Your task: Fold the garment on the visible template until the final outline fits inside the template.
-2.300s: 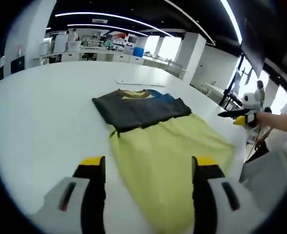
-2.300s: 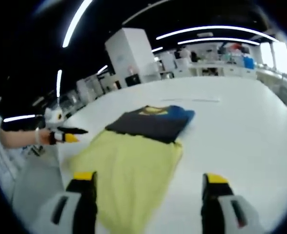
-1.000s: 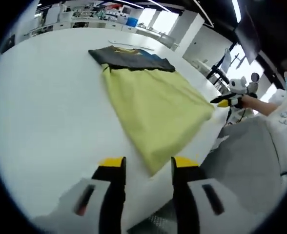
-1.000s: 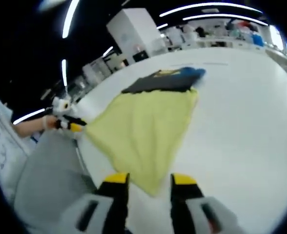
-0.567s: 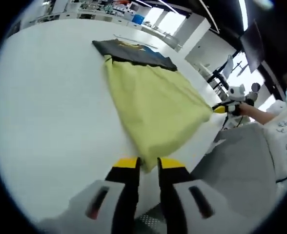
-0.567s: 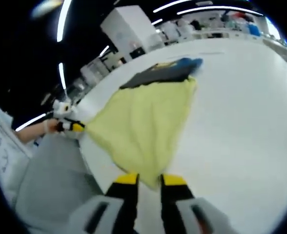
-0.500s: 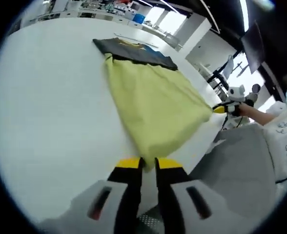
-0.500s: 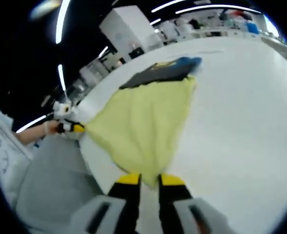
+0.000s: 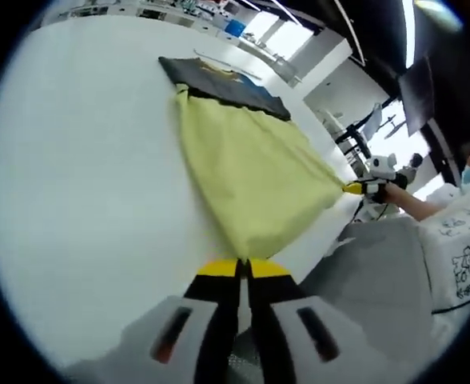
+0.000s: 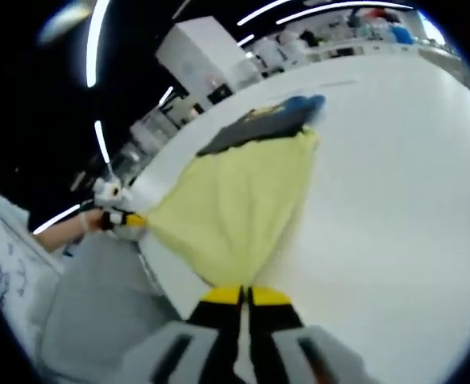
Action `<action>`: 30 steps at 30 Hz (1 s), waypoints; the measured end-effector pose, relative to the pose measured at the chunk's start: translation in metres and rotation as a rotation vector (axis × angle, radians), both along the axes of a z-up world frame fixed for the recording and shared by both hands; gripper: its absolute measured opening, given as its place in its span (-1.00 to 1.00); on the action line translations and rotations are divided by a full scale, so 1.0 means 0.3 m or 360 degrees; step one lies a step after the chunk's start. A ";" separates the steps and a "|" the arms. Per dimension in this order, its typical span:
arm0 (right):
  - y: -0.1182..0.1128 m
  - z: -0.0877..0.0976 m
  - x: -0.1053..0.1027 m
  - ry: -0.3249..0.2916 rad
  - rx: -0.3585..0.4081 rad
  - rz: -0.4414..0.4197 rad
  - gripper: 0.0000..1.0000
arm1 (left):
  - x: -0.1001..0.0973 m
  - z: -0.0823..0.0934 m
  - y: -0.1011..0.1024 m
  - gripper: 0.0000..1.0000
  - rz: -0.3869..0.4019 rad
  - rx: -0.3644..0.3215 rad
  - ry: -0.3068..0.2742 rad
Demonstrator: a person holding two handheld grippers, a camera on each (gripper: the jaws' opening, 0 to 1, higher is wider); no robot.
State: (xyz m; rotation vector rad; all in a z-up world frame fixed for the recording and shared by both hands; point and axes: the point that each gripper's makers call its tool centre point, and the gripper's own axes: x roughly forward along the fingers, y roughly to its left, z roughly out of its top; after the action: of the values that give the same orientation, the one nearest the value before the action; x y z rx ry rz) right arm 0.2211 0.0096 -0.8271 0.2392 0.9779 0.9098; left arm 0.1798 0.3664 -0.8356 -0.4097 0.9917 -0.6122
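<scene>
Two grippers: both clamped on the yellow end of the same garment, one bottom corner each, at the near edge of the table.
Left gripper (image 9: pixel 244 266): jaws squeezed together with a yellow corner of the garment pinched between the tips. In the right gripper view it comes in from the left (image 10: pixel 131 219), gripping the other hem corner, with a hand (image 10: pixel 99 216) behind it.
Right gripper (image 10: pixel 244 294): same deal, jaws pressed tight on the corner nearest its camera. In the left gripper view it shows at the right side (image 9: pixel 355 189), held by a hand (image 9: pixel 395 194), with the yellow fabric pulled to a point at its tip.
Garment (image 9: pixel 247 172): laid out on the white table, yellow lower part spread wide and running away from the cameras, dark grey upper part at the far end with a bit of blue and a yellow collar strip. The hem looks stretched between the two pinched corners, right along the table edge. In the right gripper view (image 10: pixel 235 200) it reads as a yellow triangle narrowing into the jaws.
Table (image 9: pixel 83 160): big, white, plain surface; garment sits toward the side nearest the person.
Template: honestly can't make out any outline on the table.
Person: pale printed clothing (image 9: pixel 459 256) at the right of the left gripper view; grey fabric below the table edge (image 10: pixel 91 304), can't tell what it is.
Background: bright ceiling light strips (image 10: pixel 99 40), a white cabinet-like block (image 10: pixel 199 60), cluttered benches far off.
</scene>
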 end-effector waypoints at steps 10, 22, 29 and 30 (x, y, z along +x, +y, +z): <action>0.021 0.038 -0.117 0.0066 0.0063 0.0014 -1.00 | -0.059 0.008 -0.015 -1.00 0.0010 0.0001 0.0061; 0.013 0.048 -0.201 0.0139 0.0103 -0.0045 -1.00 | -0.143 0.044 -0.061 -1.00 -0.0055 -0.0038 0.0113; 0.004 0.055 -0.209 0.0158 0.0120 -0.0072 -1.00 | -0.158 0.072 -0.073 -1.00 -0.0085 -0.0061 0.0109; 0.005 0.058 -0.209 0.0156 0.0122 -0.0074 -1.00 | -0.156 0.079 -0.073 -1.00 -0.0088 -0.0065 0.0098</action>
State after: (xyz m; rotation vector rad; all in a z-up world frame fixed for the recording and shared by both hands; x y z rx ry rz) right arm 0.1585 0.0111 -0.8096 0.3731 1.0245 0.9009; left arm 0.1329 0.3446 -0.8117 -0.4406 1.0535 -0.6741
